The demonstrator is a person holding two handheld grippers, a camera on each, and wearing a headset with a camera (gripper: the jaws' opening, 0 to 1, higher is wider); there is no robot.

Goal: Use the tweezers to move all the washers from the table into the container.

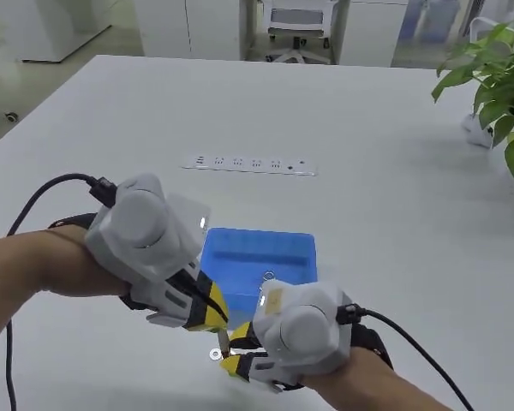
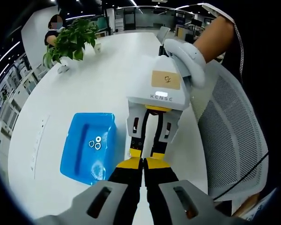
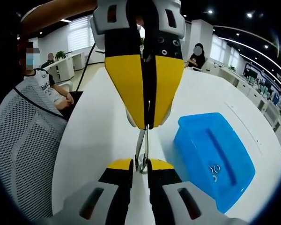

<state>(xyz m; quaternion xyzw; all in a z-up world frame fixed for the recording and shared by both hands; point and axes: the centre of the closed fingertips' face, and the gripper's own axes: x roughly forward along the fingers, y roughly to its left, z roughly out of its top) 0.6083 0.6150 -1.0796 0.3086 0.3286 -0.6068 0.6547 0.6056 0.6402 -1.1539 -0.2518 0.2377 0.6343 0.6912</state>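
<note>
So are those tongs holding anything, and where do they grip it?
Yes, tweezers. The left tongs clamp the top end. The right tongs seem to pinch the two arms lower down, near the tips.

We find tweezers [image 3: 143,143] mostly buried between left tool [image 3: 145,123] jaws; can't tell whether tips hold anything, nor whether right tool [image 3: 141,165] pinches them. Near corner of container [image 1: 265,233] hidden behind left tool.
</note>
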